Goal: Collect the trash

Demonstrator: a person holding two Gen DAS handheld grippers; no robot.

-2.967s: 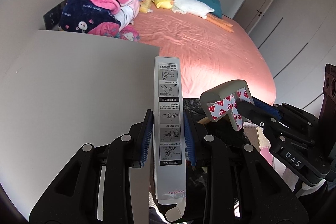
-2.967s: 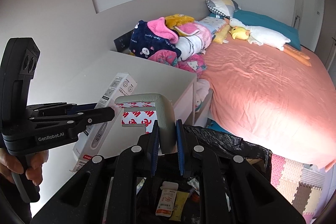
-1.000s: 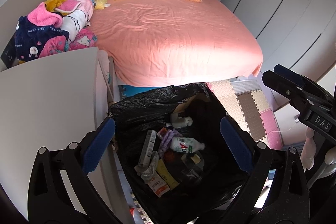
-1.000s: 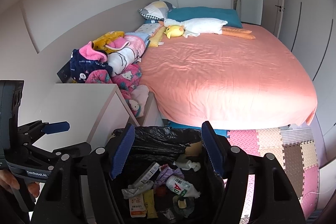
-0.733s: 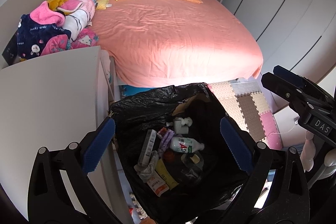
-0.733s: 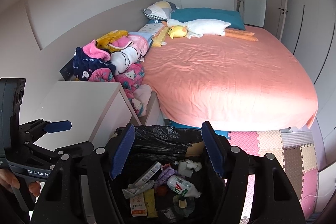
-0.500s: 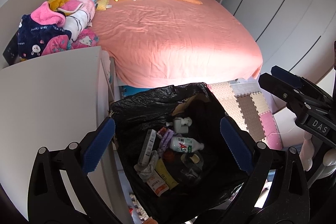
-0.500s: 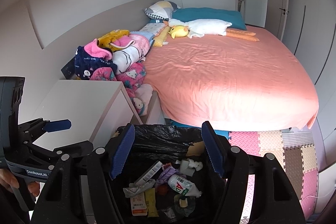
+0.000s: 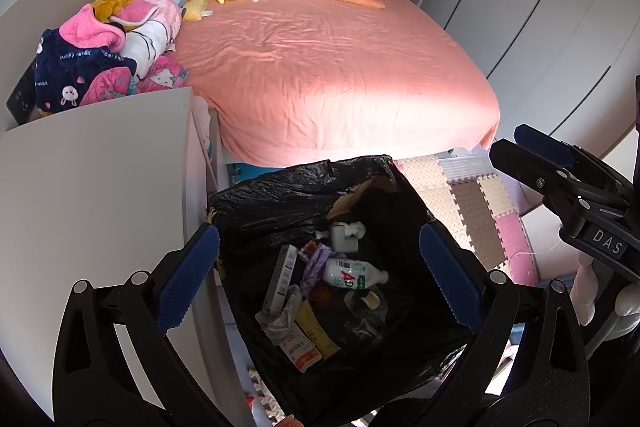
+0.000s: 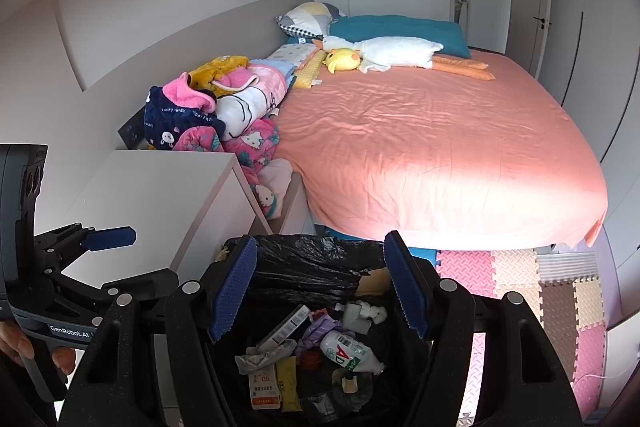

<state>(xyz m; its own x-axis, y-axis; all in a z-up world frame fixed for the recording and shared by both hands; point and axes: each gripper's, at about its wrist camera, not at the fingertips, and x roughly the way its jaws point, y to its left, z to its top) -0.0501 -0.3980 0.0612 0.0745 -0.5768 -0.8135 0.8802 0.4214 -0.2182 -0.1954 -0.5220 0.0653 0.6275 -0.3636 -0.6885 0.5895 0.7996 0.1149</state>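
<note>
Both my left tongs (image 9: 316,283) and right tongs (image 10: 318,289) hang wide open, empty, over the trash bag (image 9: 280,203); trash lies inside. Next pickup: tabletop (image 10: 160,187) looks bare, I think.

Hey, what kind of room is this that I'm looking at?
Most likely a child's bedroom in a home. A large bed with a pink sheet fills the view, plush toys lie by its pillows, foam puzzle mats cover the floor, and wardrobe doors line the far wall.

A pink-sheeted bed (image 10: 440,147) holds a goose plush (image 10: 384,53); clothes (image 10: 200,115), perhaps pyjamas, beside a white cabinet (image 10: 160,195).
</note>
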